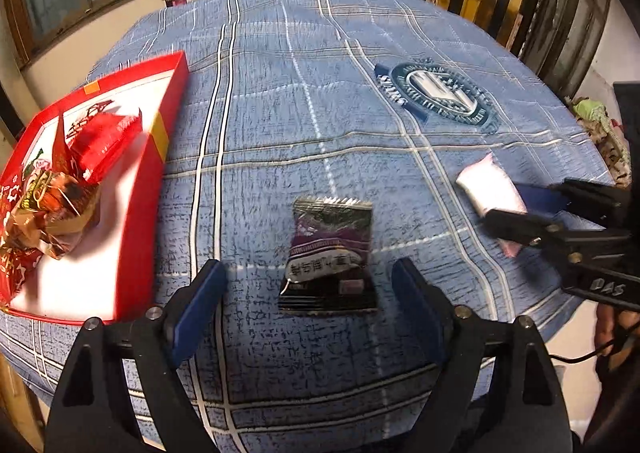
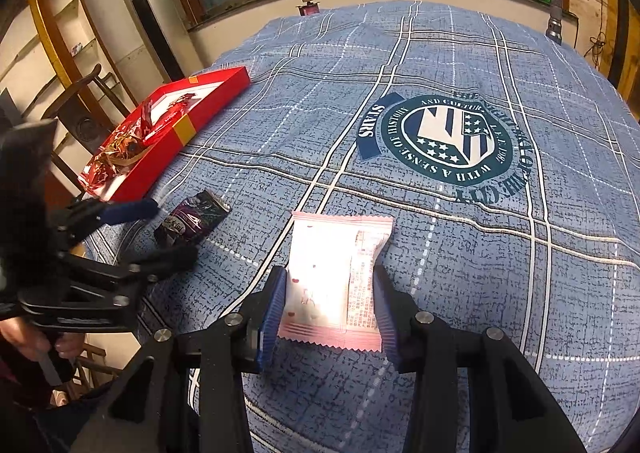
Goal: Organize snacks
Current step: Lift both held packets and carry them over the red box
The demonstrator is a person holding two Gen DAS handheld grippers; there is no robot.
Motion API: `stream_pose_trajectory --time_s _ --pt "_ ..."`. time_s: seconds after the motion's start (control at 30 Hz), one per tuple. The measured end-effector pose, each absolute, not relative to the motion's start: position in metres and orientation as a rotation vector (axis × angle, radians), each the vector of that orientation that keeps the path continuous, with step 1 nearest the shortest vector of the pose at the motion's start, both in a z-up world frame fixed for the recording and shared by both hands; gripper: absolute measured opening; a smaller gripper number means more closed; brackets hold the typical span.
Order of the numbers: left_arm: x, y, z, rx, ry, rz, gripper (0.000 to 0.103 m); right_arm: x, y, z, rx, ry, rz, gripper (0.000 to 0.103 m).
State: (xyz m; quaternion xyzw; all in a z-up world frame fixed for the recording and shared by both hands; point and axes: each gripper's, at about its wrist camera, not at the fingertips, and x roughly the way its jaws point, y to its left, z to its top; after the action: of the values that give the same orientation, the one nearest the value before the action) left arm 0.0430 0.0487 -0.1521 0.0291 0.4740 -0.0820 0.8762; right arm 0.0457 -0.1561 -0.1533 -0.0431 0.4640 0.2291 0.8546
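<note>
Gripping the pink packet by its sides, right tool holds light, crushable film. Left tool stands wide over the dark packet; box at ten o'clock.

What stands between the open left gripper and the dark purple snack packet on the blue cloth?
Nothing visible does. The left gripper is open, and the dark purple packet lies flat on the blue cloth just ahead of its fingertips, untouched. The red box is off to the side.

Dim, warm indoor light with strong fisheye bending at the edges (the red box smeared by motion blur).
</note>
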Motion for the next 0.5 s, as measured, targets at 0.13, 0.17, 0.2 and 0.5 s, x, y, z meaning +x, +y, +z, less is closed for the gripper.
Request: stream_pose_trajectory --time_s 0.13,0.17,0.2,0.5 --pt "0.0438 0.0458 -0.1533 0.096 0.979 -0.169 0.076 0.0460 -0.1585 -0.1535 -0.074 0.973 0.492 0.044" --pt "0.0432 0.0451 -0.1536 0.105 0.970 -0.177 0.072 0.0458 -0.1589 -0.1536 -0.071 0.971 0.494 0.044" --pt "0.0427 0.0444 -0.1526 0.102 0.966 -0.197 0.061 0.0457 -0.1597 -0.1536 -0.065 0.969 0.495 0.044" --pt "0.0386 0.0445 -0.1462 0.101 0.954 -0.235 0.041 0.0427 -0.1622 -0.1533 -0.040 0.959 0.493 0.044"
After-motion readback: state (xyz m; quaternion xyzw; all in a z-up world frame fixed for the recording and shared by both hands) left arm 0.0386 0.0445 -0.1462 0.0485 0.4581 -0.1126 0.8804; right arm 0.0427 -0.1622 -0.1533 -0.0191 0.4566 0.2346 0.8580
